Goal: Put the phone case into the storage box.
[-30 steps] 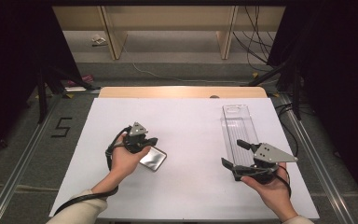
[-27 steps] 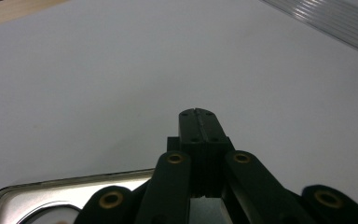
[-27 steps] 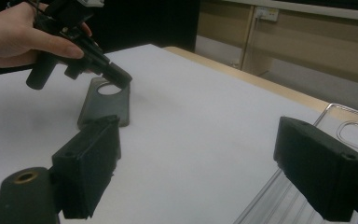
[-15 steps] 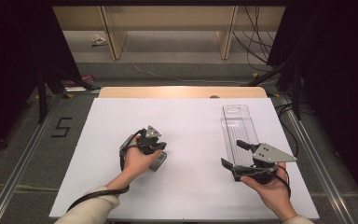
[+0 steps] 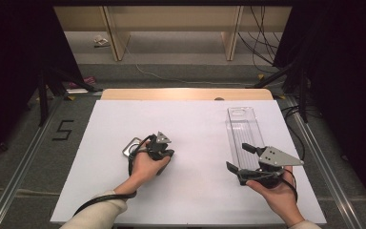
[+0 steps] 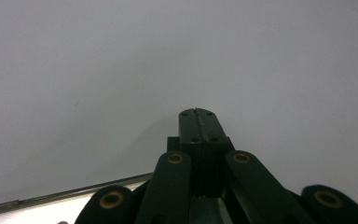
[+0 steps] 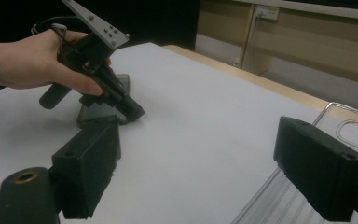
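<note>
High view: a small silvery metal case (image 5: 132, 147) lies flat on the white surface (image 5: 195, 124), left of centre, just beside the left gripper (image 5: 163, 153), whose fingers are clenched together on nothing, tips down at the surface. Well apart on the right, the right gripper (image 5: 240, 156) has its fingers released and spread wide, near a clear plastic tray (image 5: 242, 129).

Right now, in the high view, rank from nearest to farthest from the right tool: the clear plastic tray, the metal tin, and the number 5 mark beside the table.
1. Clear plastic tray: straight ahead of the right tool, its near end between the open jaws.
2. Metal tin: across the white sheet, by the left tool.
3. Number 5 mark: off the table's left edge.
</note>
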